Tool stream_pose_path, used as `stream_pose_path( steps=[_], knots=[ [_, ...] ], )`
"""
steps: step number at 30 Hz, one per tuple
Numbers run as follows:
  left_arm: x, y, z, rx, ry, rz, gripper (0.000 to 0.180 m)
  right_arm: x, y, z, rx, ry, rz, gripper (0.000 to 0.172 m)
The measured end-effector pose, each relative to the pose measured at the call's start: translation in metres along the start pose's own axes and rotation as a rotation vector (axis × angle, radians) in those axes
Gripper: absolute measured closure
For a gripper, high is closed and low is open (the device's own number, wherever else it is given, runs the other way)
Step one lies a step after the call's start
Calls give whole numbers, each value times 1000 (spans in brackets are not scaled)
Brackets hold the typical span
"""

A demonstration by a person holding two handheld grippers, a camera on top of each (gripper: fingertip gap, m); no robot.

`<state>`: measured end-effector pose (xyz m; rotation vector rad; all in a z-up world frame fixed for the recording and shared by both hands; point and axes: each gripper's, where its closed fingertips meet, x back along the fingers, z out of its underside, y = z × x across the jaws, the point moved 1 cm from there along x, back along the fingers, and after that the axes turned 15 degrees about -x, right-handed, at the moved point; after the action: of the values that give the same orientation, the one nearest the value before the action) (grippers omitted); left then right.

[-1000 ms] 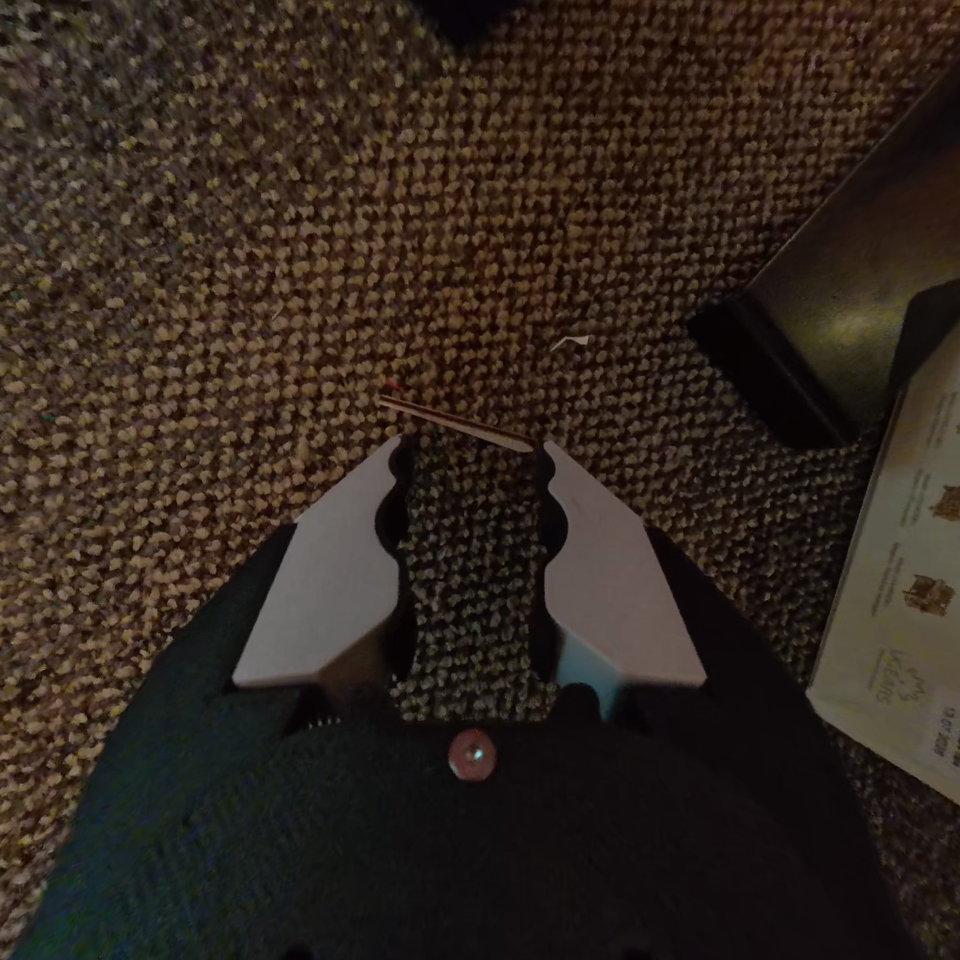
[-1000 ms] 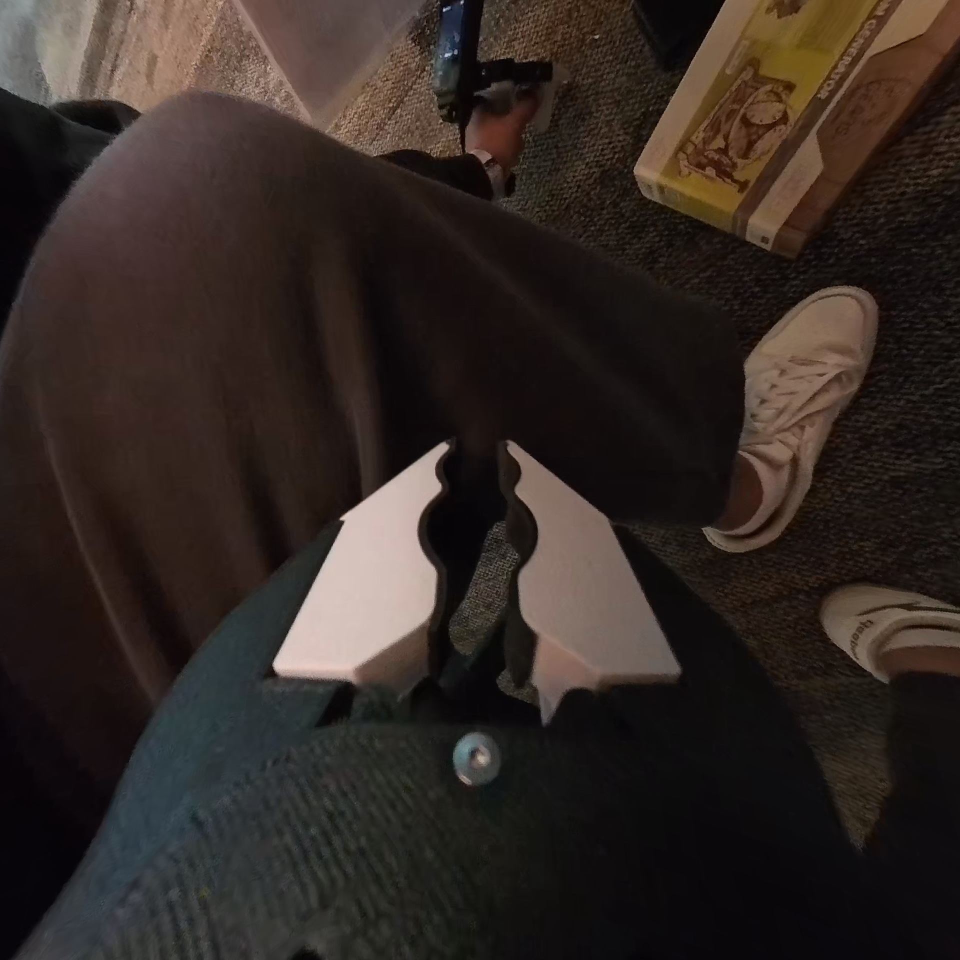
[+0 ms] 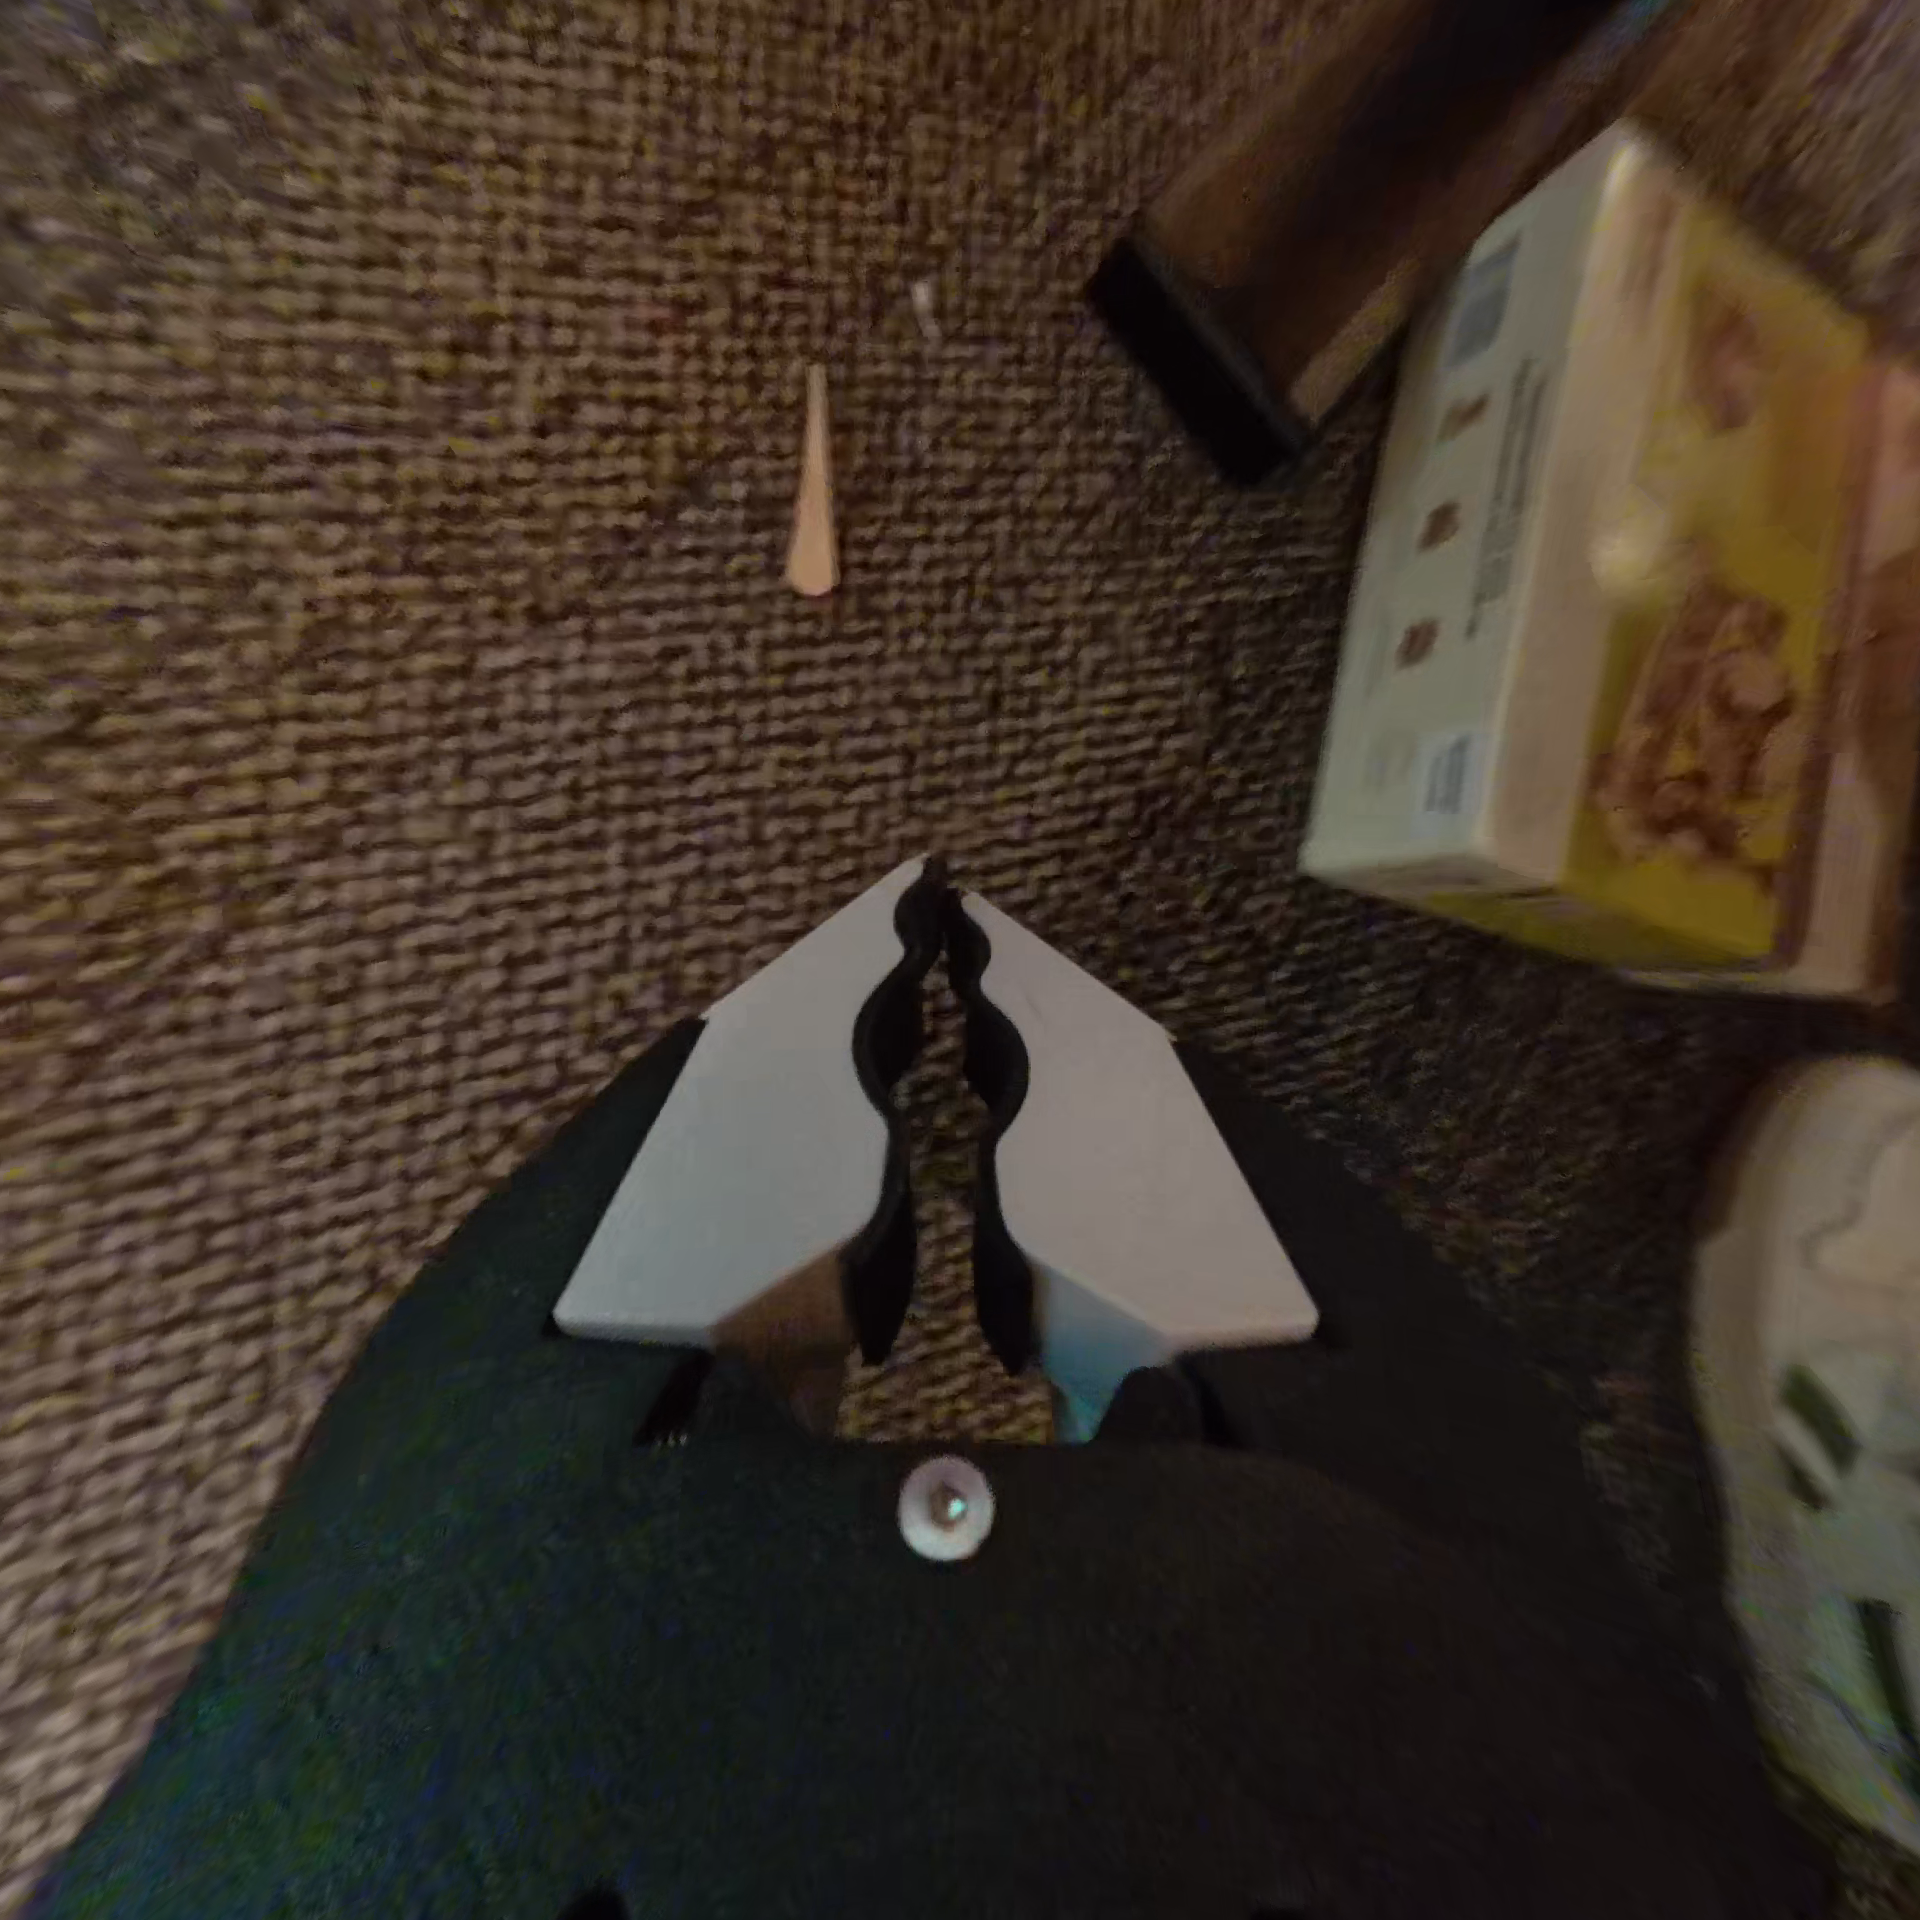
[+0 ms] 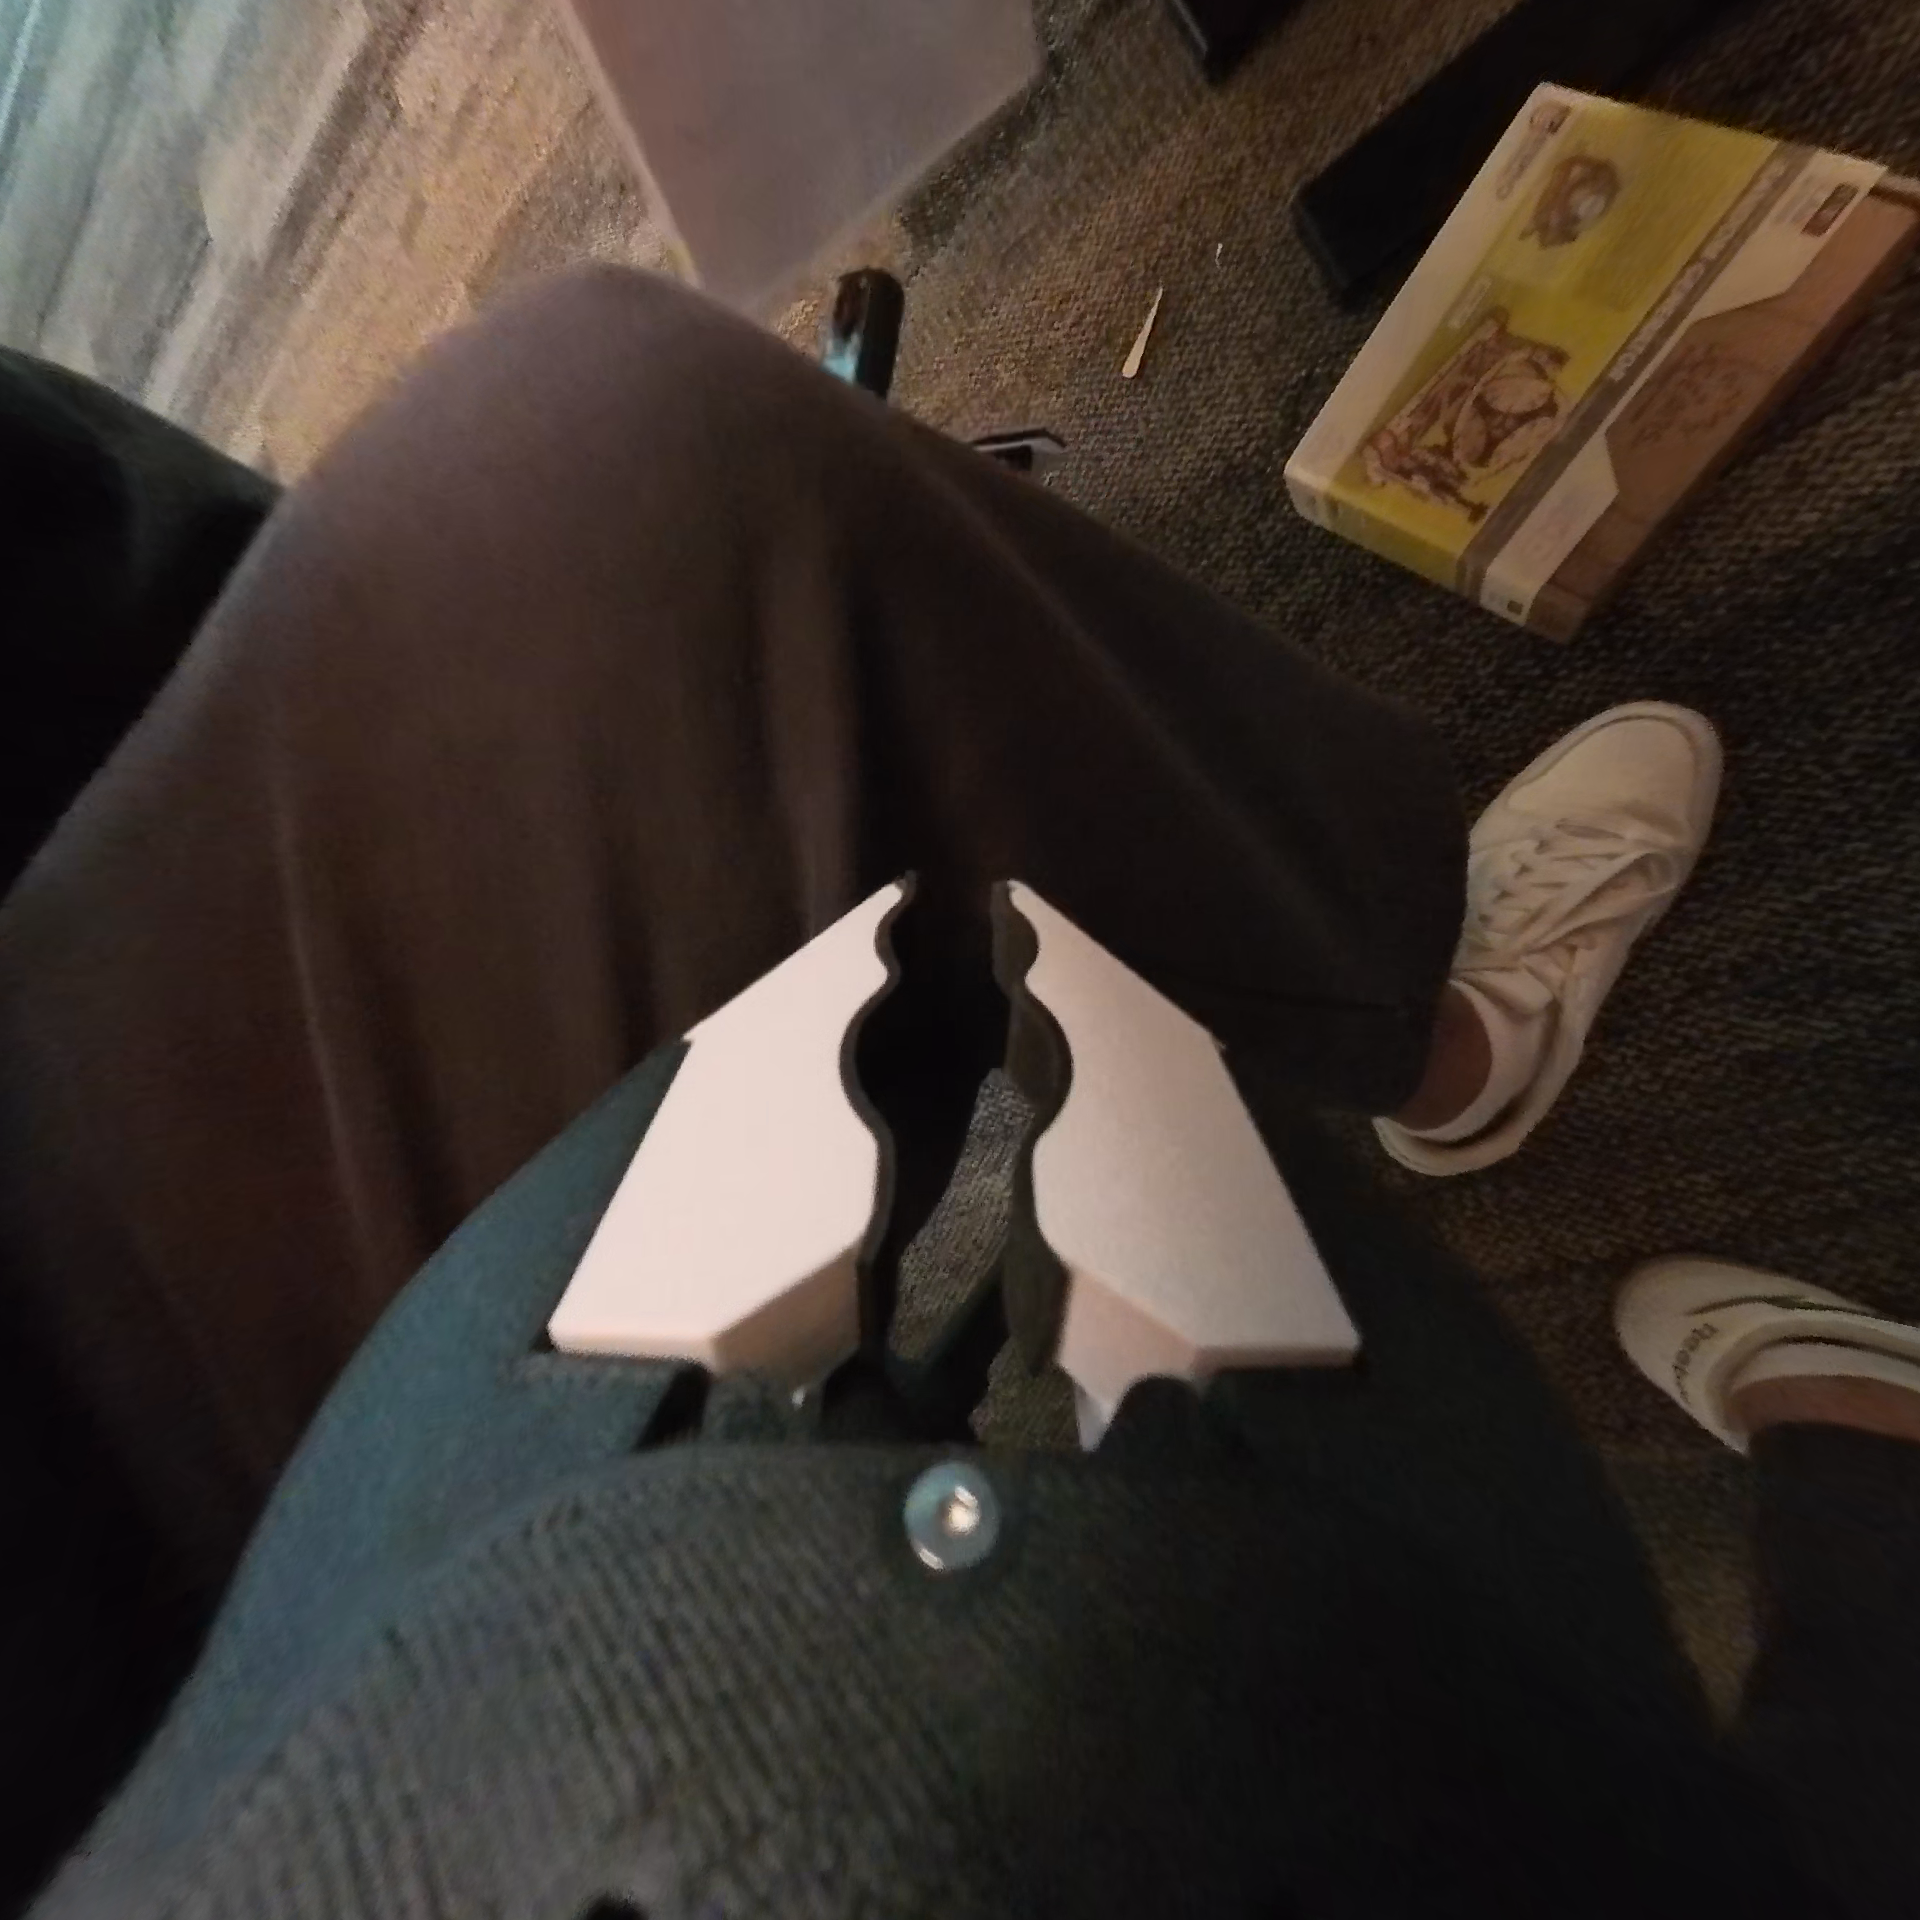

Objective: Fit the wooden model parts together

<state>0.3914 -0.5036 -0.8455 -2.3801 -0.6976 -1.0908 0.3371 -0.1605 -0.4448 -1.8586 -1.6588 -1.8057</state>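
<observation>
In the left wrist view my left gripper (image 3: 940,883) hovers over the brown carpet (image 3: 416,623) with its fingertips together and nothing between them. A thin, pale wooden sliver (image 3: 812,494) lies on the carpet ahead of the tips, well apart from them. It also shows in the right wrist view (image 4: 1143,332). My right gripper (image 4: 956,894) is held above a person's leg in brown trousers (image 4: 623,675). Its fingertips stand a little apart, and I see nothing between them.
A yellow and white cardboard box (image 3: 1621,582) lies on the carpet at the right, also in the right wrist view (image 4: 1590,343). A black furniture foot (image 3: 1195,364) stands beyond it. There are white shoes (image 4: 1558,894) (image 4: 1787,1351) at the right and a clear plastic bin (image 4: 831,104) at the back.
My left gripper was open with the wooden sliver at its fingertips. It has now shut on air and drawn back, and the sliver stays on the carpet. My right gripper is much as before.
</observation>
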Motion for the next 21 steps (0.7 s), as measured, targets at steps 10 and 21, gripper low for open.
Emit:
stream_pose_path(
  steps=[10,21],
  knots=[
    [-71,40,-36,27,67,-211,153,1,-13,1,-45,-26,-7,165],
    [-108,43,-38,77,120,-180,172,-11,-21,2,-45,4,1,165]
  ],
)
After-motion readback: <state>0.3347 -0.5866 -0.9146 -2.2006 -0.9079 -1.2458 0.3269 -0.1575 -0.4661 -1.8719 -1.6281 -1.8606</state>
